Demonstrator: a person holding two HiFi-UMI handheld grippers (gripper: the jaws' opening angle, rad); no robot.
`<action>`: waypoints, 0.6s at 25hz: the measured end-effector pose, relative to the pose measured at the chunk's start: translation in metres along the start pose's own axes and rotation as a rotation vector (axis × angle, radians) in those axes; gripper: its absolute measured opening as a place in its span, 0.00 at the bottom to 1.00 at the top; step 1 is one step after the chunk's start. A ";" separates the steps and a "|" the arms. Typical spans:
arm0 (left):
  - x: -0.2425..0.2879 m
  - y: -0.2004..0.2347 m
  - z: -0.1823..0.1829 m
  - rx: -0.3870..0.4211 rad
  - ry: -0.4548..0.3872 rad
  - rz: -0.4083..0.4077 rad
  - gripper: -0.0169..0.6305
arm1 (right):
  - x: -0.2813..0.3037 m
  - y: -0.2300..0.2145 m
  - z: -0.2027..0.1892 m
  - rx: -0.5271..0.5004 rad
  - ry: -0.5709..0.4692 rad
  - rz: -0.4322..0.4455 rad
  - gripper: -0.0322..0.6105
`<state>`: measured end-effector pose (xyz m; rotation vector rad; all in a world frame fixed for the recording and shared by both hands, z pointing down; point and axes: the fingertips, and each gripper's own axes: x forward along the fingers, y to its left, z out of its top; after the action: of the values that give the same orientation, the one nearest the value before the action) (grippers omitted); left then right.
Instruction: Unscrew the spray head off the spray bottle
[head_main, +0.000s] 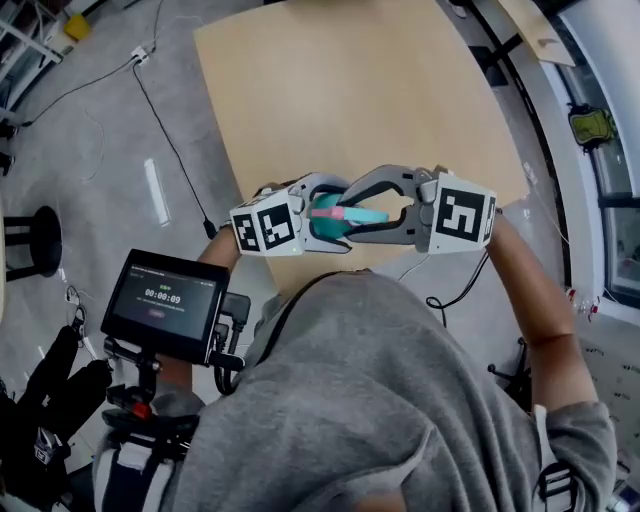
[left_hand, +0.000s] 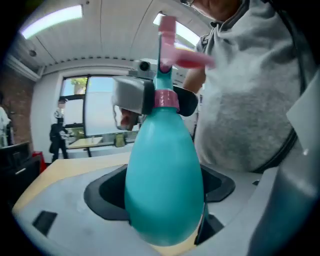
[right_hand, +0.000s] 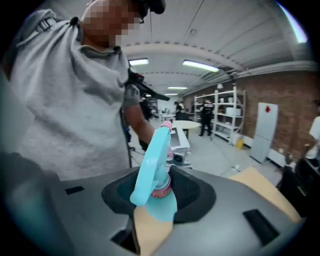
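A teal spray bottle (head_main: 332, 226) hangs in the air over the near edge of the wooden table (head_main: 350, 90), held between both grippers. My left gripper (head_main: 325, 218) is shut on the bottle's rounded teal body (left_hand: 165, 175), which fills the space between its jaws. My right gripper (head_main: 362, 212) is shut on the pink collar (right_hand: 161, 189) at the neck, under the teal and pink spray head (right_hand: 152, 155). In the left gripper view the spray head (left_hand: 169, 50) points upward, with the right gripper's dark pads (left_hand: 145, 97) on either side of the collar (left_hand: 166, 98).
A person in a grey sweater (head_main: 380, 400) fills the lower part of the head view. A small screen on a rig (head_main: 165, 300) sits at lower left. A black stool (head_main: 30, 240) and cables (head_main: 170, 140) are on the floor to the left of the table.
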<state>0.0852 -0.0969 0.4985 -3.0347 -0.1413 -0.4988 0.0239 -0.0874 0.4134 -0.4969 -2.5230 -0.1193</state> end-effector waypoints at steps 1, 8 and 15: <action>0.001 -0.010 0.003 0.012 0.007 -0.064 0.64 | 0.001 0.010 0.003 -0.028 0.008 0.094 0.29; -0.001 0.038 0.006 -0.023 -0.052 0.166 0.64 | -0.005 -0.031 -0.012 -0.088 0.044 -0.049 0.42; -0.038 0.120 -0.016 -0.144 -0.010 0.784 0.64 | -0.086 -0.099 0.011 0.401 -0.569 -0.590 0.61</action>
<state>0.0559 -0.2200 0.4955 -2.8775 1.0693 -0.4209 0.0477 -0.2053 0.3590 0.4463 -3.0572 0.3525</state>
